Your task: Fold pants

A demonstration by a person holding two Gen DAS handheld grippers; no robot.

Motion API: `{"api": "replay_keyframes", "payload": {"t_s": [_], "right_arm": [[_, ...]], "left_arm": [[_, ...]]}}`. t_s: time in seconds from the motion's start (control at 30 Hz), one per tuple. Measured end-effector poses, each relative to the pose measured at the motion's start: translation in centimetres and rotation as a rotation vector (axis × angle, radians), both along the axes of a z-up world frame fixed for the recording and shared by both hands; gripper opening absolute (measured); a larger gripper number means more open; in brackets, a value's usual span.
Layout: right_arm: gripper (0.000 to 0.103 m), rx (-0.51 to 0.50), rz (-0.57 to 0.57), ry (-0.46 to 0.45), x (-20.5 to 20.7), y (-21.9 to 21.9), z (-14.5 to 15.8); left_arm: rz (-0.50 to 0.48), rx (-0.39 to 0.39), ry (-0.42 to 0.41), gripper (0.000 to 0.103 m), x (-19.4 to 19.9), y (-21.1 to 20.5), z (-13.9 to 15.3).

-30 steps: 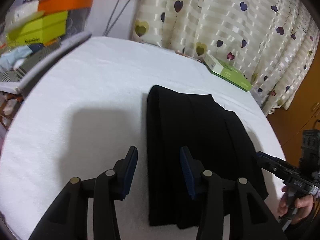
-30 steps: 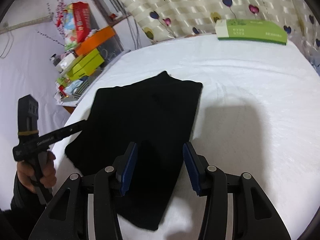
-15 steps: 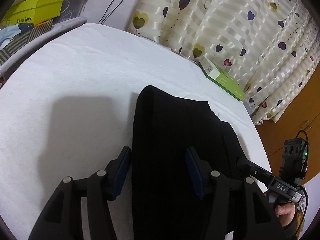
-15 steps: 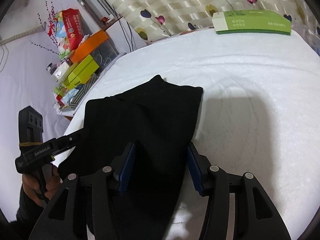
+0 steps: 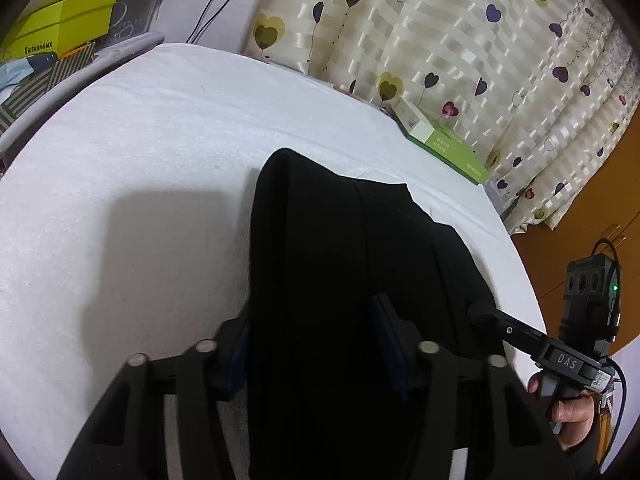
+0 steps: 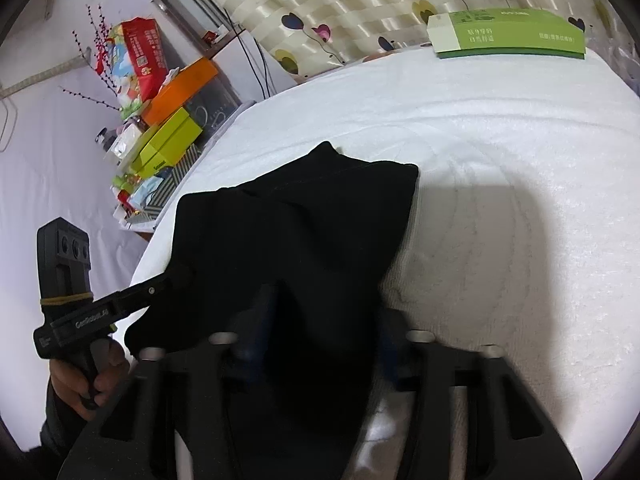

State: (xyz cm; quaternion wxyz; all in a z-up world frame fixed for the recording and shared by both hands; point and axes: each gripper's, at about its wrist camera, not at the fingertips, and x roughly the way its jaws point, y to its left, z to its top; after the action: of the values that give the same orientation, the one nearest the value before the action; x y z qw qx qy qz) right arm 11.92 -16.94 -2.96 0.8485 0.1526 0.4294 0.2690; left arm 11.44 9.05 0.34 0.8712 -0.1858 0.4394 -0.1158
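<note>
The black pants (image 5: pixel 340 240) lie folded in a long strip on the white cloth-covered table (image 5: pixel 140 140). My left gripper (image 5: pixel 312 340) stands open, its blue-padded fingers (image 5: pixel 386 336) straddling the near end of the pants, with cloth bulging up between them. In the right wrist view my right gripper (image 6: pixel 324 332) is also open and straddles the other near corner of the pants (image 6: pixel 300 220). Each gripper shows in the other's view, held by a hand: the right one (image 5: pixel 476 310) touches the pants' right edge and the left one (image 6: pixel 176 276) their left edge.
A green and white flat box (image 5: pixel 440 140) (image 6: pixel 508 34) lies at the table's far edge by the heart-patterned curtain (image 5: pixel 460 40). Stacked yellow-green and orange boxes (image 6: pixel 172 136) sit on a side shelf to the left. An orange-brown wooden door (image 5: pixel 592 208) is off the table's right.
Both grippers have moved forward and down onto the near end of the pants. The cloth now sits between the fingers of each, where before the fingers hovered short of it.
</note>
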Motion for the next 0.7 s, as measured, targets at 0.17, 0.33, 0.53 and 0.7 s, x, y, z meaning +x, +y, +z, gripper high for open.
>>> {"api": "replay_keyframes", "payload": {"t_s": [0.17, 0.33, 0.53, 0.7], "right_arm": [[0.016, 0.015, -0.004, -0.019, -0.5, -0.2, 0.8], [0.015, 0.017, 0.011, -0.064, -1.3, 0.1, 2.3], [0.015, 0.009, 0.047, -0.122, -2.9, 0.6, 4.1], [0.014, -0.005, 0.066, -0.166, -4.2, 1.0, 5.6]], "left_arm": [[-0.022, 0.042, -0.031, 0.029, -0.9, -1.1, 1.1], [-0.035, 0.093, -0.066, 0.022, -1.4, -2.2, 2.7], [-0.034, 0.119, -0.096, 0.021, -2.6, -2.8, 4.1], [-0.035, 0.167, -0.149, 0.021, -4.5, -3.8, 6.0]]}}
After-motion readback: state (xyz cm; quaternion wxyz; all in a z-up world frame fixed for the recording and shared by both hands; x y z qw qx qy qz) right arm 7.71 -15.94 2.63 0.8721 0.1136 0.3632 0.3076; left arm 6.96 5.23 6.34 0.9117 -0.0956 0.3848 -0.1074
